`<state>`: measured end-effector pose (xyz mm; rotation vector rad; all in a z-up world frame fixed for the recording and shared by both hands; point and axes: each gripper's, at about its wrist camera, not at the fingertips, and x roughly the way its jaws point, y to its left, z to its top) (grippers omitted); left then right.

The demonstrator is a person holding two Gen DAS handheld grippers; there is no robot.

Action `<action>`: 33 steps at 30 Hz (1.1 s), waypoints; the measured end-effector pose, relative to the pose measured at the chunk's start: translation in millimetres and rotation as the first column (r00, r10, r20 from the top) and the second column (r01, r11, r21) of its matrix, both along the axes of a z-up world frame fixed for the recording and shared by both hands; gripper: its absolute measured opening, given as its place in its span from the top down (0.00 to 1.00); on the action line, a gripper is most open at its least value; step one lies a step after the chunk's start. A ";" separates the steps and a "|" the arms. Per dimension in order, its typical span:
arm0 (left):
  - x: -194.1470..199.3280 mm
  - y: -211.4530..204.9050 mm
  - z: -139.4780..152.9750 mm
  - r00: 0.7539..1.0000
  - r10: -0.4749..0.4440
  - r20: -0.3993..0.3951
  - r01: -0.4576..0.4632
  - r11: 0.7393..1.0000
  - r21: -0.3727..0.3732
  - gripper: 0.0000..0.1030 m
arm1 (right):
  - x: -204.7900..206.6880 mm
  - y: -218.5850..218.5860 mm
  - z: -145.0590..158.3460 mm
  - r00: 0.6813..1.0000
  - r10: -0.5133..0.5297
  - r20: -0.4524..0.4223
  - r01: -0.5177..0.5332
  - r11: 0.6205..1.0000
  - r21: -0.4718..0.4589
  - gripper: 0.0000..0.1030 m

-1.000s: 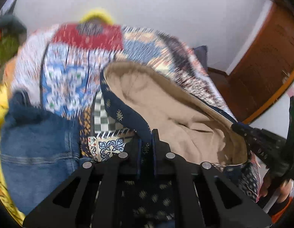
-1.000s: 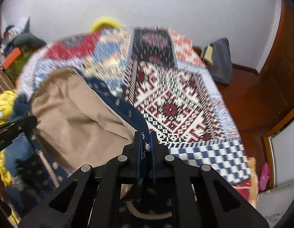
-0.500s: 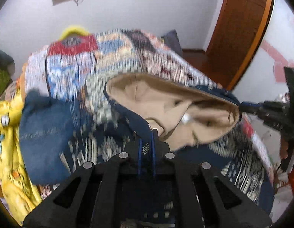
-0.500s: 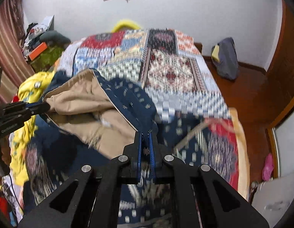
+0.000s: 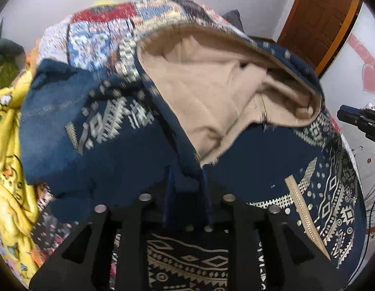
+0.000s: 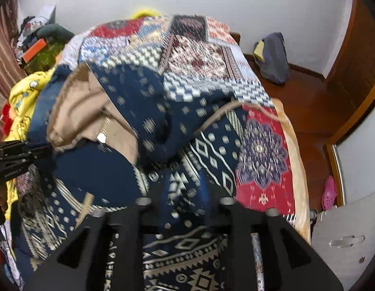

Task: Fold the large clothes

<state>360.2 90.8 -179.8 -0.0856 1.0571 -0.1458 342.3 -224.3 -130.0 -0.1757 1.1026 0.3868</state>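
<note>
Both grippers' fingers opening over navy patterned garment (image 5: pixel 236 165), apparently released.

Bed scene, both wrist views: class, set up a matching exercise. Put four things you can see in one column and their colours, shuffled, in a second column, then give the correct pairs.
Things:
1. hoodie lining
2. hoodie outside
3. jeans
4. garment at the bed's left edge

Colours:
A. yellow with small prints
B. beige
C. faded denim blue
D. navy with pale geometric pattern

Pairs: 1-B, 2-D, 3-C, 4-A
</note>
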 end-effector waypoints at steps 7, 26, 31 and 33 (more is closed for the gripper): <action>25.8 35.3 37.3 0.990 0.088 0.110 -0.085 0.996 -0.036 0.52 | 13.3 30.1 18.2 0.996 0.032 0.085 -0.038 0.997 0.073 0.34; 135.6 29.6 -15.1 0.995 0.077 0.065 -0.073 0.995 -0.069 0.58 | 81.9 128.7 -44.3 0.992 0.115 0.045 -0.117 0.992 0.044 0.39; 135.2 16.0 1.8 0.994 0.049 0.100 -0.044 0.998 -0.050 0.92 | 83.4 109.6 -38.8 0.997 0.076 0.009 -0.076 0.987 0.139 0.75; 124.3 10.5 20.0 0.990 0.027 0.139 -0.019 0.998 -0.062 0.95 | 79.3 101.0 -30.8 0.998 0.064 0.002 -0.063 0.982 0.176 0.88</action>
